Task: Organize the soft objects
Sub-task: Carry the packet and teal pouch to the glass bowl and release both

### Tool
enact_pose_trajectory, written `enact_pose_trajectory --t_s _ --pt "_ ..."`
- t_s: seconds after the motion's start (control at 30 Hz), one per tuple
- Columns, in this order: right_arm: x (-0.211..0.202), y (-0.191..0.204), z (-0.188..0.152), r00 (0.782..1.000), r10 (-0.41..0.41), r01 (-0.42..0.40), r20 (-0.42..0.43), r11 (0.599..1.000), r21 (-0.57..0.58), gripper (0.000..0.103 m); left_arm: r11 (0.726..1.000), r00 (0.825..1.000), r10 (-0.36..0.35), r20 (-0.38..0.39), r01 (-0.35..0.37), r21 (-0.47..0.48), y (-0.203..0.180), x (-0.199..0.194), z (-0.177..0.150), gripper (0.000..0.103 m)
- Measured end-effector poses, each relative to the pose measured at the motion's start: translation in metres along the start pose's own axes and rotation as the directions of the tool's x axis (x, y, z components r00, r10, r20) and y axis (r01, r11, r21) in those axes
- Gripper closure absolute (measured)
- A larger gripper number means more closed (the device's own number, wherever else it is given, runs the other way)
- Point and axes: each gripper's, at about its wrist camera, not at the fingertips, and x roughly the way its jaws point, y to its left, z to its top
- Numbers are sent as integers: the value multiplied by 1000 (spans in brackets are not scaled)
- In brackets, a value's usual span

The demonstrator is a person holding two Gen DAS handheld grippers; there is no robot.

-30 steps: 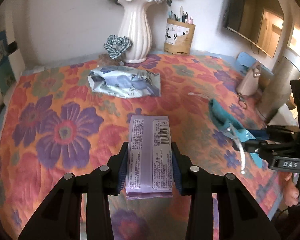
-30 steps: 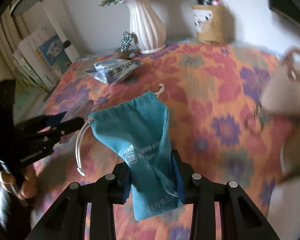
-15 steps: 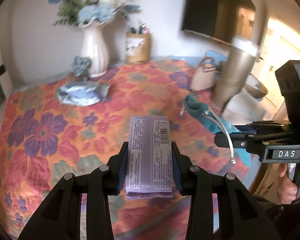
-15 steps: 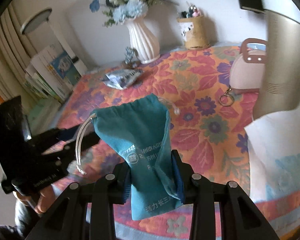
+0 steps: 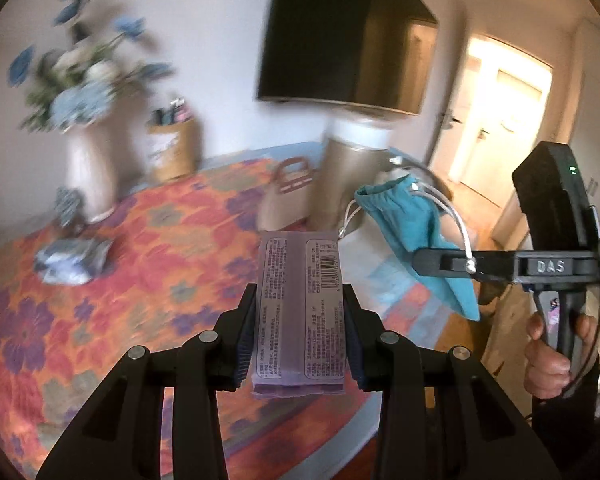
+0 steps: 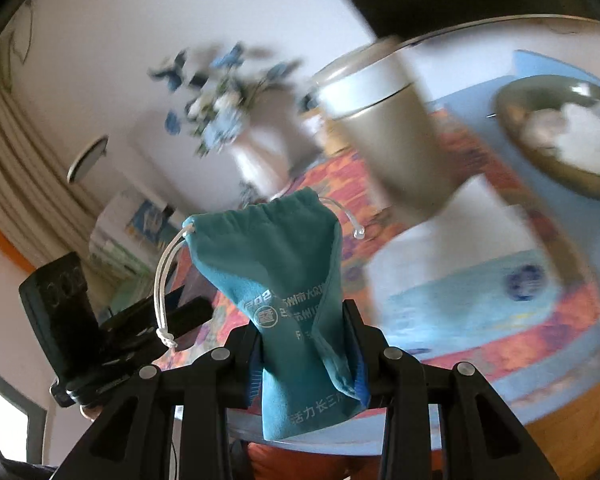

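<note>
My left gripper (image 5: 300,320) is shut on a purple tissue pack (image 5: 300,304), held in the air above the table's near right part. My right gripper (image 6: 306,344) is shut on a teal drawstring pouch (image 6: 284,280), also held up in the air; the pouch (image 5: 412,224) and the right gripper (image 5: 440,264) show at the right of the left wrist view. A blue-white soft packet (image 5: 70,260) lies on the floral tablecloth (image 5: 148,264) at the left. The left gripper shows at lower left in the right wrist view (image 6: 172,316).
A white vase of blue flowers (image 5: 88,168), a pen holder (image 5: 172,152), a small handbag (image 5: 290,188) and a tall gold cylinder (image 5: 348,172) stand at the back and right. A bowl (image 6: 560,136) and white-blue cloth (image 6: 472,280) lie at the table's right end.
Both grippers have lifted and swung to the right, away from the table's middle, still holding the tissue pack and the pouch. The views are blurred by the motion.
</note>
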Motion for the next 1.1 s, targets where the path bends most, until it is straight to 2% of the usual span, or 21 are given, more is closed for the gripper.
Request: enact_pose_trajectory --t_s 0.2,0.3,0.43,0.53,0.7,0.87,0.9,1.1 --pt "-68 -39 9 989 -49 40 137 997 68 69 995 996 -89 -3 89 44 -46 22 22 68" --pt "-101 -61 14 974 -79 58 210 993 106 69 989 991 -132 -6 132 65 -70 34 34 68" --pt "-129 -87 26 954 -141 100 266 982 163 69 981 984 -180 -11 180 75 -102 54 57 68" --pt "-144 -104 42 935 -182 124 303 972 201 69 984 986 -165 -7 165 68 -124 74 81 68" --pt "-152 -127 85 883 -335 265 328 934 240 69 992 992 -125 0 125 -9 -146 112 119 68" --pt "-132 -152 136 827 -481 425 291 874 235 69 998 999 -53 -1 53 -38 -156 156 143 68" --pt "-125 -159 148 827 -491 438 273 868 235 69 998 999 -34 -5 33 -45 -157 167 147 68" --pt "-76 -207 209 871 -468 424 152 871 248 69 996 999 25 -44 -28 -80 -163 226 161 68"
